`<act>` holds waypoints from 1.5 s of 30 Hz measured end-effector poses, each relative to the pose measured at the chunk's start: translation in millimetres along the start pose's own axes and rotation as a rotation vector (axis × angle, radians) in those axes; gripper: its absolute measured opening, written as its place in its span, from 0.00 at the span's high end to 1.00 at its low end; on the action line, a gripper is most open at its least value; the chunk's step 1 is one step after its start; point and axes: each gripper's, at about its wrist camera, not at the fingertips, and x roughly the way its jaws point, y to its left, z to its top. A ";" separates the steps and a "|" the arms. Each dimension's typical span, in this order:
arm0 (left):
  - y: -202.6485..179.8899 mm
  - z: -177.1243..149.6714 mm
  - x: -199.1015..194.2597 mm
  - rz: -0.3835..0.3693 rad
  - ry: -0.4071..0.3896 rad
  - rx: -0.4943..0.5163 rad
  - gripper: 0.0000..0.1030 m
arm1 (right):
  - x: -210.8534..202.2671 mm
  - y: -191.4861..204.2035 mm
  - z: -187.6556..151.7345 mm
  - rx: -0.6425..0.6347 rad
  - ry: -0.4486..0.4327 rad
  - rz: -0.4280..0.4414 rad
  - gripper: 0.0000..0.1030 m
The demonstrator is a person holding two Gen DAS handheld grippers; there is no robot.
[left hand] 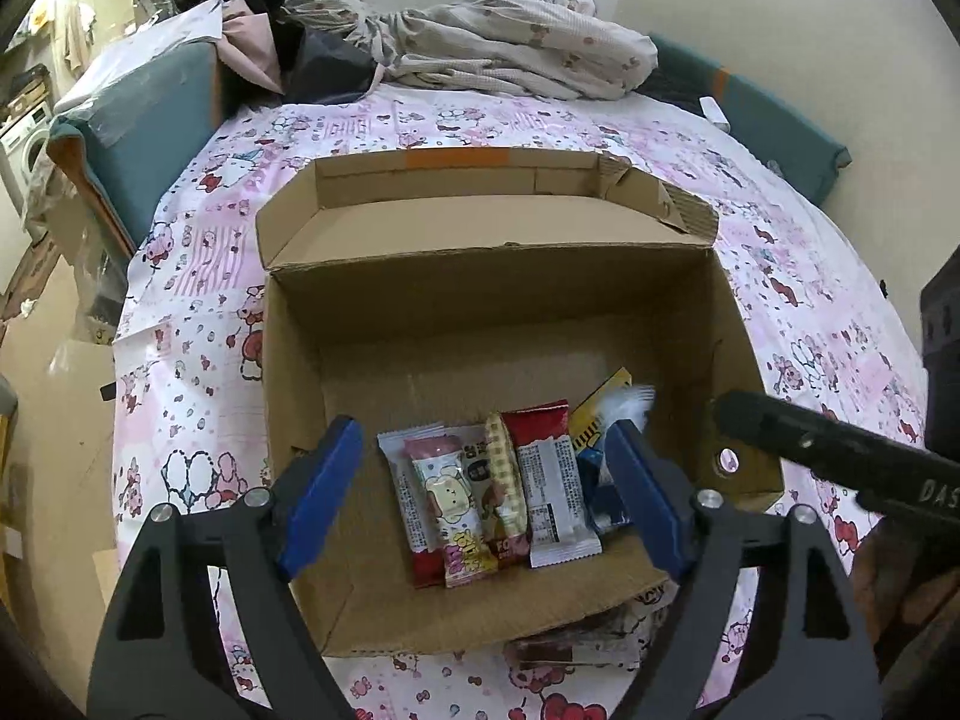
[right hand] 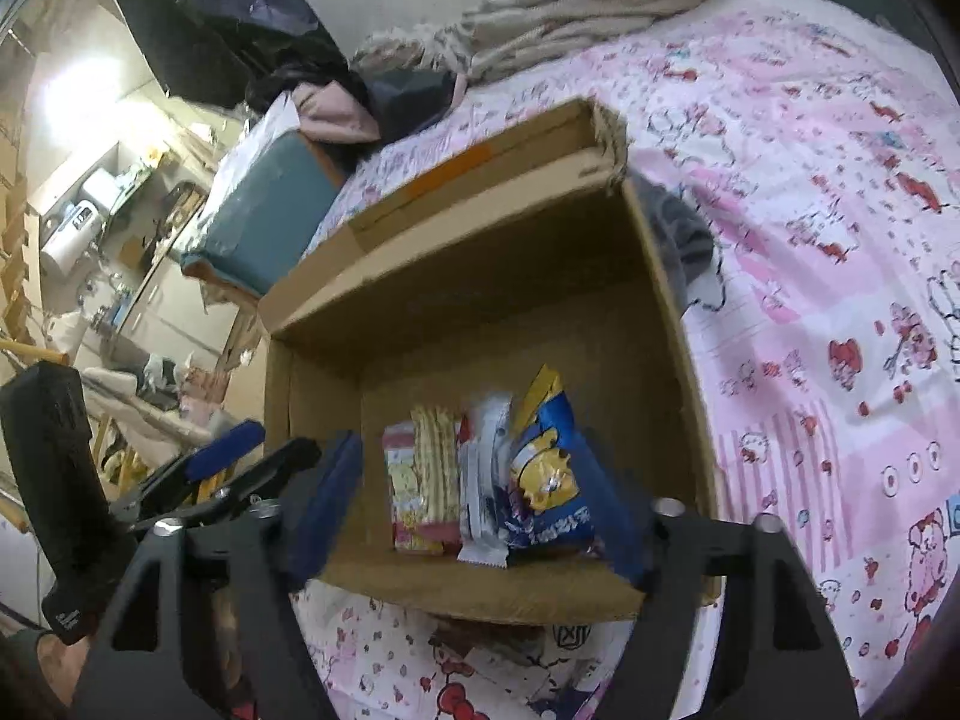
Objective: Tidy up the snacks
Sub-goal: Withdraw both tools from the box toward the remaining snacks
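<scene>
In cardboard box (left hand: 492,300), snack packets (left hand: 492,492) upright

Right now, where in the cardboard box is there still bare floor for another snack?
The cardboard box has bare floor along its far wall, behind the snack packets, and a strip at the left wall beside the pink packet. The near right corner is crowded: the blue packet leans there.

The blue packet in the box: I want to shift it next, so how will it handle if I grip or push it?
The blue packet looks like a thin, glossy, puffy wrapper, so it is probably light and crushable, and may slip between pads. It stands on edge, leaning against the other packets, so a push would likely tip it flat rather than slide it along the box.
</scene>
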 end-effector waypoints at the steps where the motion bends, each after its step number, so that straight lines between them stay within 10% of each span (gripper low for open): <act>1: 0.9 -0.6 -0.8 0.000 -0.002 -0.002 0.22 | -0.9 0.5 1.2 0.000 0.002 -0.002 0.26; 45: 33.2 -102.8 -54.0 0.041 0.153 -0.165 0.10 | -55.2 -21.2 -85.9 0.201 0.110 -0.070 0.12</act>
